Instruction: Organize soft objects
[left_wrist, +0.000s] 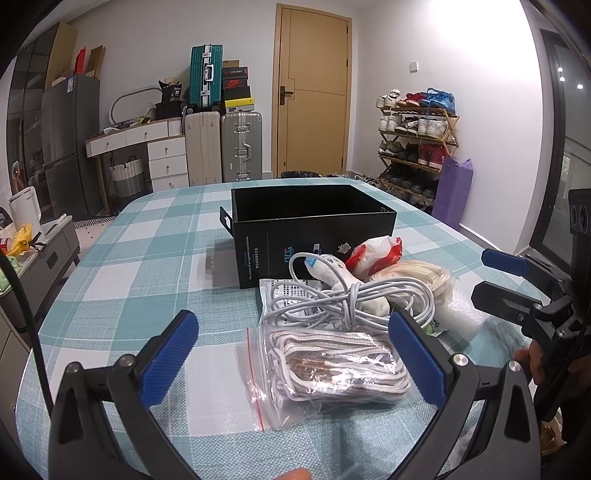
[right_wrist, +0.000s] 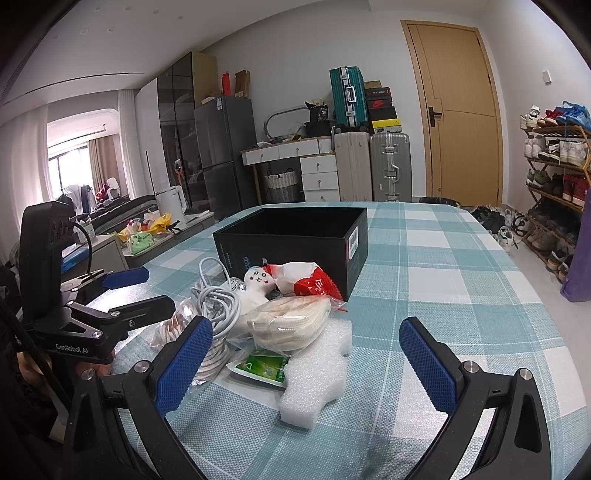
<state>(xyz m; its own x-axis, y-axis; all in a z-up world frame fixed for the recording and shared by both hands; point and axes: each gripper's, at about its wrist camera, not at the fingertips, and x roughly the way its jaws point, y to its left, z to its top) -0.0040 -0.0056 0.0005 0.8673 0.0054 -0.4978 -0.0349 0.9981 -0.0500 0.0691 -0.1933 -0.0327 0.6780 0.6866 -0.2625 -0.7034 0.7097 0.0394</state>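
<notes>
Both grippers hover over the checked tabletop (left_wrist: 147, 236) with jaws released and nothing between them.

Left gripper (left_wrist: 293, 349): its jaws straddle, from above and the near side, a zip bag of white cord (left_wrist: 328, 373), the nearest item of the pile. The bag lies flat with its long axis running left to right across the jaw gap; its right end sits just beside the right finger, its sealed left edge falls well inside the left finger. No contact is evident.

Right gripper (right_wrist: 306, 354): it faces the pile from the right. A piece of white foam wrap (right_wrist: 317, 373) lies between its open jaws, with a green sachet (right_wrist: 264, 367) tucked at the foam's left edge and a bag of cream cord (right_wrist: 288, 325) just beyond.

Remaining pile, all touching or overlapping: a coiled white cable (left_wrist: 343, 295), a small white doll (right_wrist: 258, 282) and a red-and-white plastic bag (left_wrist: 376, 253), the last resting against the near wall of the open black box (left_wrist: 314, 221). The box stands beyond the pile; no contents are visible in it.

Judgement: the box is the probable destination and no item appears stowed. The left gripper is nearer the zip bag; closing across its long axis would gather slack plastic, so slippage is a risk.
</notes>
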